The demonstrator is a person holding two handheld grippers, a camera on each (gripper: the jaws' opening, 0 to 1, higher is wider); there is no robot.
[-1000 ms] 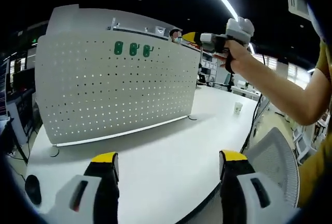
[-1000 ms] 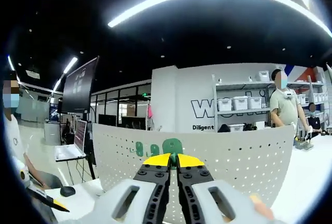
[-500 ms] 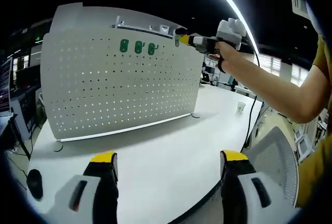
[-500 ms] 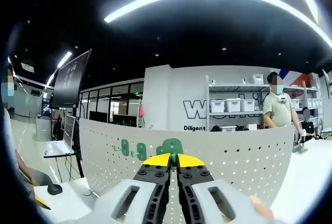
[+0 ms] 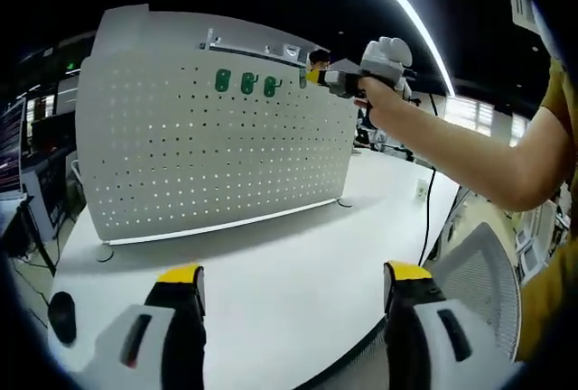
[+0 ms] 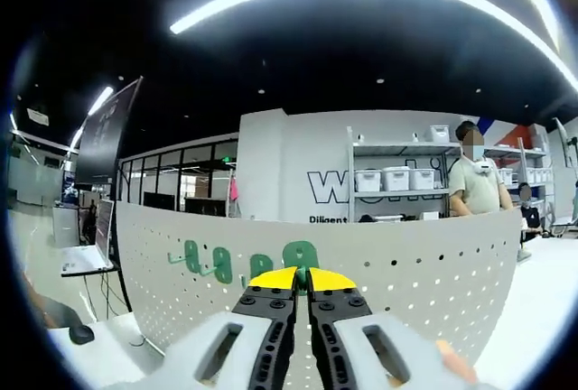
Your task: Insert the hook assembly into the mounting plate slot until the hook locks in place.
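Observation:
A white perforated mounting plate (image 5: 208, 146) stands upright on the table, with three green hooks (image 5: 246, 83) in a row near its top edge. In the left gripper view my right gripper (image 5: 313, 75), held by a hand (image 5: 379, 97), is at the plate's upper right, just right of that row. In the right gripper view its jaws (image 6: 302, 276) are shut on a green hook (image 6: 300, 254) held close against the plate (image 6: 424, 273), with the mounted hooks (image 6: 221, 265) to its left. My left gripper (image 5: 293, 274) hangs open low over the table, nothing between its jaws.
The white table (image 5: 298, 246) stretches in front of the plate. A black mouse (image 5: 59, 314) lies at its left edge, a paper cup (image 5: 421, 189) far right, a mesh chair (image 5: 479, 268) beside the table. Behind the plate stand shelves with bins (image 6: 388, 180) and a person (image 6: 477, 187).
My right gripper has carried the green hook leftward and closer to the plate's top, nearer the three mounted hooks. My left gripper stays open and low.

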